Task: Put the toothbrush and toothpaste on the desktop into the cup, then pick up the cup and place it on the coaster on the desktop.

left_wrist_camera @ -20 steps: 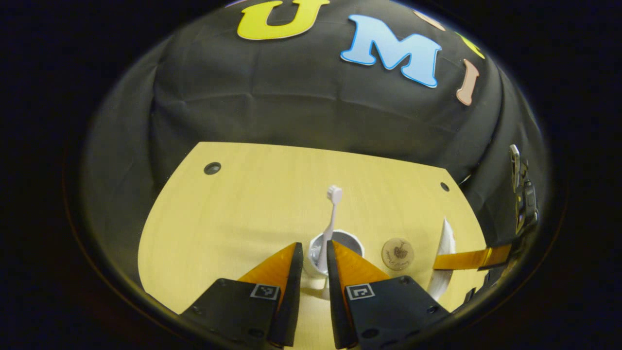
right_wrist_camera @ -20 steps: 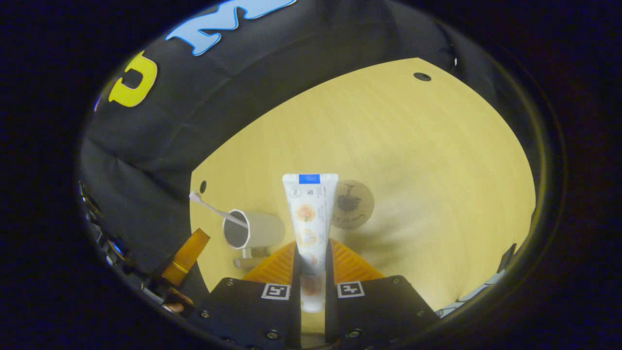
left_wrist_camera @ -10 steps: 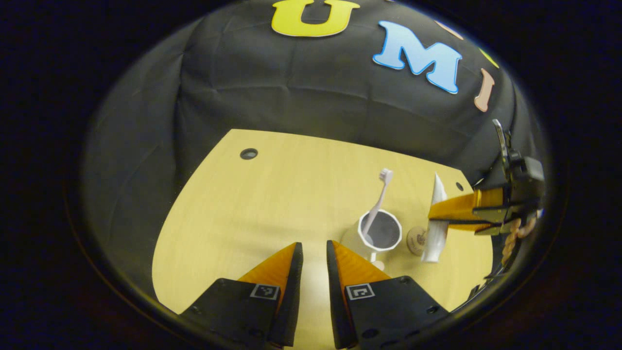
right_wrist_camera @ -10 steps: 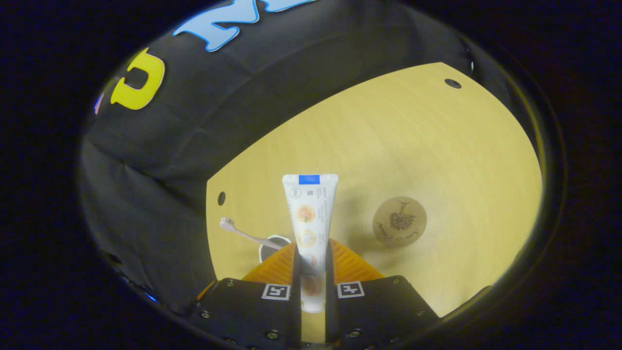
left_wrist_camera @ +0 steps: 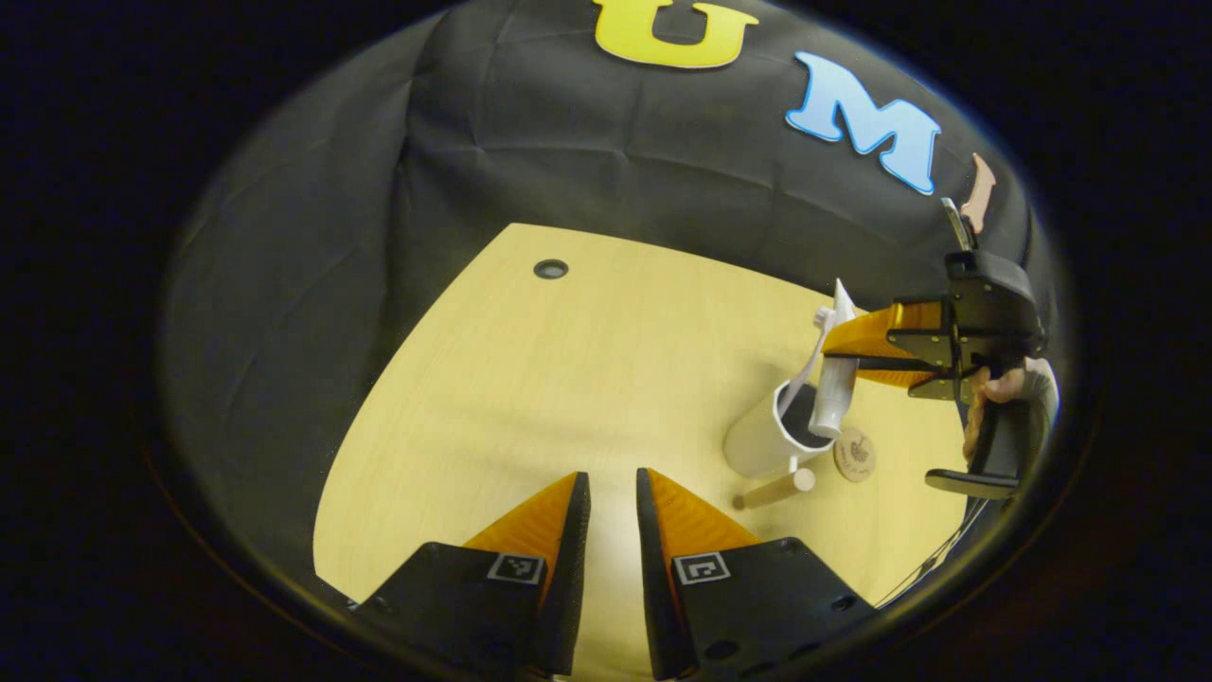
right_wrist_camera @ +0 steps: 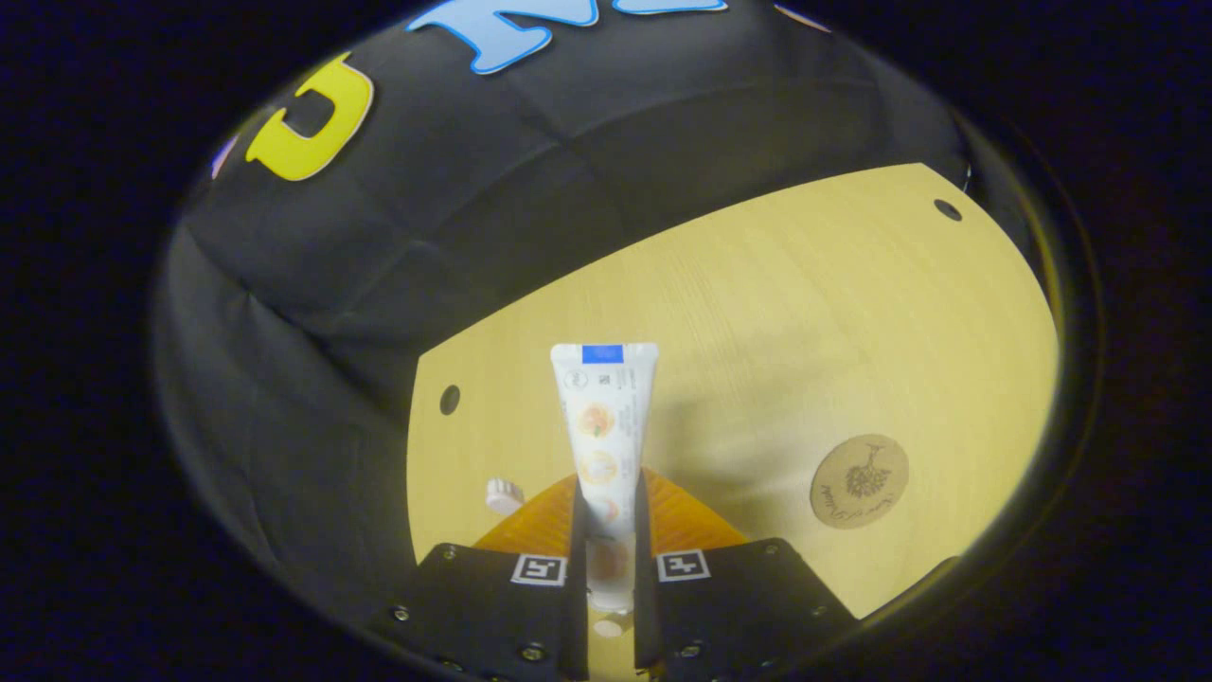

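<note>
Worktop (left_wrist_camera: pixel 530 379) of pale yellow wood grain carries everything, with small dark round holes near its far corners and black cloth hanging behind it. Next in size, the cup (left_wrist_camera: pixel 772 438) is white and cylindrical with a dark inside; in the left gripper view it stands upright toward the right side of the worktop, and a short light peg (left_wrist_camera: pixel 772 490) that seems to be its handle sticks out near its base. The toothpaste (right_wrist_camera: pixel 602 426) is a white tube with a blue band at its flat crimped end and round orange pictures down its front; the small print on it is too fine to read. The right hand-held gripper (right_wrist_camera: pixel 604 530) is clamped on the tube's lower part, both fingers pressing its sides. In the left gripper view that same hand-held gripper, held by a hand (left_wrist_camera: pixel 985 403), keeps the tube upright with its lower end at the cup's mouth. The toothbrush (left_wrist_camera: pixel 810 365) is pale and slim, leaning in the cup with its head up beside the tube. The coaster (right_wrist_camera: pixel 859 480) is a small round cork disc with a dark drawing and unreadable lettering, lying flat just beside the cup. The left hand-held gripper (left_wrist_camera: pixel 613 511) hangs over bare worktop, its fingers a narrow gap apart and holding nothing.
</note>
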Available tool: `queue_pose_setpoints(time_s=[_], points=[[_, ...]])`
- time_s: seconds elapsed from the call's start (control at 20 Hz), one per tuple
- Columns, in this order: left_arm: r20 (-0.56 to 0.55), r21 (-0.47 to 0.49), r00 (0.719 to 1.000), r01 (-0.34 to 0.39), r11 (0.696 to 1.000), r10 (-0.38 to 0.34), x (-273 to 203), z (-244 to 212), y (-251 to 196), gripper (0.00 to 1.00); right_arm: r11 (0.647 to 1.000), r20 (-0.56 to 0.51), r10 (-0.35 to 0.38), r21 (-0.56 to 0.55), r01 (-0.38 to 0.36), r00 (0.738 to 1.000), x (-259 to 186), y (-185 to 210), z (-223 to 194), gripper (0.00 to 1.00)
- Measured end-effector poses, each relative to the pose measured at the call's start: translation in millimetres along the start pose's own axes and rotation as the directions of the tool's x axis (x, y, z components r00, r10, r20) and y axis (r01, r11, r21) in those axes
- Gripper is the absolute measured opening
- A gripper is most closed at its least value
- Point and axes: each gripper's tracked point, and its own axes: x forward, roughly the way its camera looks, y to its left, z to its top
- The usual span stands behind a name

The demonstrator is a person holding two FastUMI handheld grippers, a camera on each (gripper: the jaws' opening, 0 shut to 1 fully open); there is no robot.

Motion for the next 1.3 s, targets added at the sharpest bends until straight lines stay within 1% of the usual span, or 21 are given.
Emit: queue_pose_setpoints(time_s=[0.1,0.15,0.2,0.35,0.5,0.55,0.6,0.65,0.7,0.75,0.8,0.85,0.9,0.95,1.0,1.05,1.1,1.15,1.2,1.3], points=[[-0.006,-0.013,1.0,-0.012,1.0,0.012,-3,-9,13,0.39,0.999,0.041,0.006,-0.052,-0.003,0.999,6,2,-3,0.2],[-0.01,-0.019,1.0,-0.02,1.0,0.019,-5,-11,17,0.36,0.996,0.085,0.016,-0.091,-0.008,0.996,7,3,-2,0.2],[-0.017,-0.025,0.999,-0.027,0.999,0.027,-7,-16,21,0.36,0.993,0.122,0.024,-0.121,-0.009,0.992,8,4,-1,0.2],[-0.035,-0.027,0.999,-0.041,0.999,0.04,-10,-27,24,0.39,0.977,0.232,0.052,-0.211,-0.002,0.971,5,7,-1,0.2],[-0.051,-0.015,0.998,-0.043,0.999,0.042,-11,-37,19,0.39,0.956,0.32,0.057,-0.291,0.041,0.946,0,7,3,0.2],[-0.052,-0.01,0.998,-0.04,0.999,0.04,-12,-37,14,0.39,0.949,0.317,0.071,-0.313,0.034,0.946,2,8,1,0.19],[-0.056,-0.003,0.998,-0.036,0.999,0.036,-9,-36,11,0.35,0.949,0.315,0.078,-0.313,0.026,0.946,2,9,1,0.24],[-0.057,0.003,0.998,-0.032,0.999,0.032,-7,-38,9,0.36,0.951,0.304,0.078,-0.31,0.022,0.949,3,9,3,0.24],[-0.054,0.007,0.998,-0.025,1.0,0.026,-7,-39,4,0.36,0.951,0.298,0.076,-0.309,0.021,0.951,0,9,4,0.22],[-0.051,0.01,0.999,-0.015,1.0,0.016,-5,-40,-1,0.35,0.95,0.305,0.076,-0.311,0.024,0.949,-6,8,8,0.22],[-0.048,0.012,0.999,-0.006,1.0,0.006,-6,-39,-7,0.35,0.948,0.302,0.082,-0.319,0.02,0.95,-11,8,11,0.39],[-0.046,0.013,0.999,0.009,1.0,-0.009,-6,-38,-16,0.36,0.943,0.305,0.075,-0.331,0.032,0.95,-14,5,9,0.45],[-0.047,0.014,0.999,0.026,1.0,-0.025,-5,-35,-24,0.36,0.94,0.299,0.082,-0.341,0.027,0.951,-19,3,3,0.47],[-0.049,0.016,0.998,0.04,0.999,-0.04,-2,-34,-33,0.39,0.939,0.287,0.09,-0.344,0.015,0.954,-24,2,-6,0.51],[-0.052,0.017,0.997,0.062,0.998,-0.061,-3,-36,-46,0.36,0.941,0.279,0.101,-0.337,-0.002,0.955,-32,-1,-13,0.55],[-0.054,0.02,0.996,0.078,0.997,-0.077,-6,-36,-54,0.36,0.943,0.277,0.108,-0.332,-0.01,0.955,-40,-2,-17,0.55],[-0.057,0.026,0.994,0.098,0.995,-0.097,-5,-36,-61,0.39,0.944,0.279,0.115,-0.329,-0.018,0.953,-49,-5,-18,0.55],[-0.061,0.037,0.992,0.112,0.993,-0.109,-5,-35,-68,0.38,0.946,0.282,0.125,-0.324,-0.028,0.951,-59,-7,-19,0.55],[-0.063,0.054,0.991,0.122,0.991,-0.119,-4,-33,-74,0.44,0.948,0.284,0.131,-0.316,-0.036,0.95,-68,-9,-21,0.55],[-0.079,0.089,0.987,0.148,0.985,-0.141,-3,-31,-87,0.47,0.954,0.287,0.135,-0.296,-0.046,0.948,-86,-19,-24,0.55]])
